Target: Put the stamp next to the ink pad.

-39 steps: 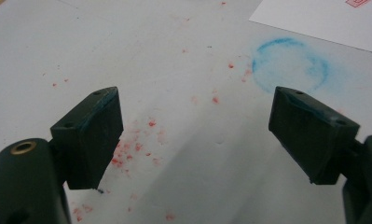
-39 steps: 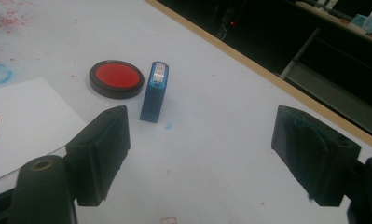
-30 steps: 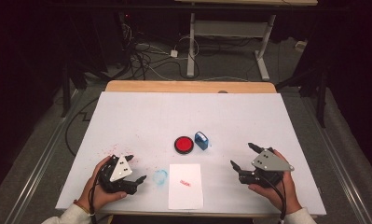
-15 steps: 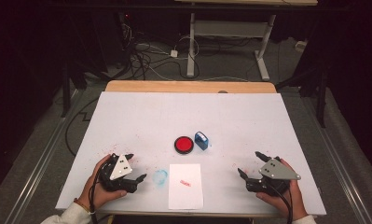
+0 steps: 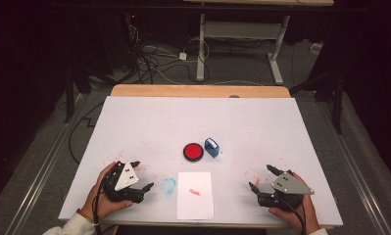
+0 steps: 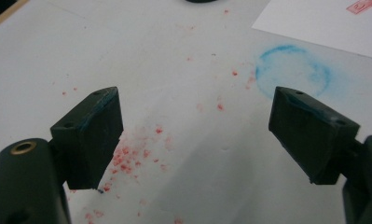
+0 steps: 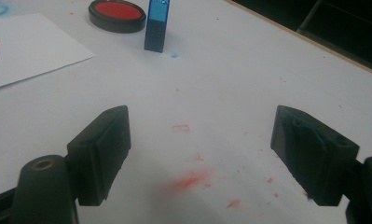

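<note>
- The left gripper (image 5: pixel 143 176) rests at the near left of the desk (image 5: pixel 134 122), jaws wide apart and holding nothing.
- The right gripper (image 5: pixel 261 178) sits at the near right, jaws also spread, empty.
- Between them lies a white paper sheet (image 5: pixel 195 200) bearing a red stamp mark (image 5: pixel 195 192).
- Beyond the paper, a red ink pad (image 5: pixel 193 151) stands just beside an upright blue stamp (image 5: pixel 212 147).

Dark room, white-topped table (image 5: pixel 149 122) with wooden far edge, grey floor (image 5: pixel 41 147), tangled cables (image 5: pixel 156 61), metal desk frame (image 5: pixel 239 36) behind.
</note>
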Available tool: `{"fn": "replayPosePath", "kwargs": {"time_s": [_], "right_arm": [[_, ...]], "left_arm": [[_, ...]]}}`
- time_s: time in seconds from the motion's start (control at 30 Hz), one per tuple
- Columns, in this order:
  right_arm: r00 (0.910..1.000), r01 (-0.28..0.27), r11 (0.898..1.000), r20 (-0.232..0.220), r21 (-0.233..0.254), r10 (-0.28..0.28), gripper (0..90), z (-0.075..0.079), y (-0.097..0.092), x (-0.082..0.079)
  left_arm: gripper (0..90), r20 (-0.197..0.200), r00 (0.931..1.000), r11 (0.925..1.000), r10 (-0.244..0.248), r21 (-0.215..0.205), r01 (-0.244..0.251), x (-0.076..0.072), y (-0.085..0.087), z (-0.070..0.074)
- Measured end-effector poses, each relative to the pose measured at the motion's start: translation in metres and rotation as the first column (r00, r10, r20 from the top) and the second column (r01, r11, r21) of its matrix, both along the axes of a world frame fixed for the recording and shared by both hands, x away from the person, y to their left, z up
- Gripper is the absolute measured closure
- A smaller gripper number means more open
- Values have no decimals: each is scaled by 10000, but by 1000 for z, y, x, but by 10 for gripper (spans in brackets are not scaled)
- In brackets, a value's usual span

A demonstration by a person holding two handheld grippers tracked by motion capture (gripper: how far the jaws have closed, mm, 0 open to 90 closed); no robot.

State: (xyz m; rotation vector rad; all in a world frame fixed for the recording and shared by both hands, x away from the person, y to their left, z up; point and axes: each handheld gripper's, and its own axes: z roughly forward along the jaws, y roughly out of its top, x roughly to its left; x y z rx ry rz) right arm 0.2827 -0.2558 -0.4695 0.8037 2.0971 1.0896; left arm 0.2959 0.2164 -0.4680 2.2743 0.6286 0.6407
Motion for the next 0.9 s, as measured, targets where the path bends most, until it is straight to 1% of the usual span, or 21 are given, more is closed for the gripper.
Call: {"fn": "replayPosePath", "kwargs": {"time_s": [0.03,0.13,0.3,0.37,0.4,0.43,0.5,0.63,0.7,0.77,0.9], "right_arm": [[10000,-41,10000,3,12,41,202,1,0,-1],[9999,-45,10000,123,60,44,183,2,2,-3],[9996,-120,9998,266,130,117,168,6,4,-5],[9995,-136,9997,285,201,131,164,8,5,-5],[9993,-171,9996,328,220,164,164,9,5,-5],[9992,-189,9995,348,237,181,163,9,5,-6],[9991,-215,9995,374,238,206,162,9,5,-5],[9991,-191,9996,380,218,183,162,8,5,-4],[9991,-207,9996,371,189,200,162,8,5,-4],[9991,-196,9997,386,146,190,162,8,5,-5],[9990,-91,9997,441,210,82,162,9,4,-5]], "left_arm": [[172,-43,10000,10000,9,64,-9,0,0,-1],[172,17,10000,10000,55,-70,-54,0,0,0],[172,31,10000,10000,54,51,-54,-2,0,0],[172,89,9999,10000,85,-3,-85,-3,1,2],[172,25,9999,9999,110,-43,-110,-3,1,2],[172,53,9999,9999,119,-22,-119,-2,1,2],[172,63,9999,9999,141,-95,-141,-1,2,3],[172,9,10000,9999,97,-55,-97,-1,3,2],[172,16,10000,9999,97,-101,-97,0,3,2],[172,25,10000,10000,71,-46,-71,0,3,2],[172,25,10000,9999,82,-82,-81,-1,2,2]]}}
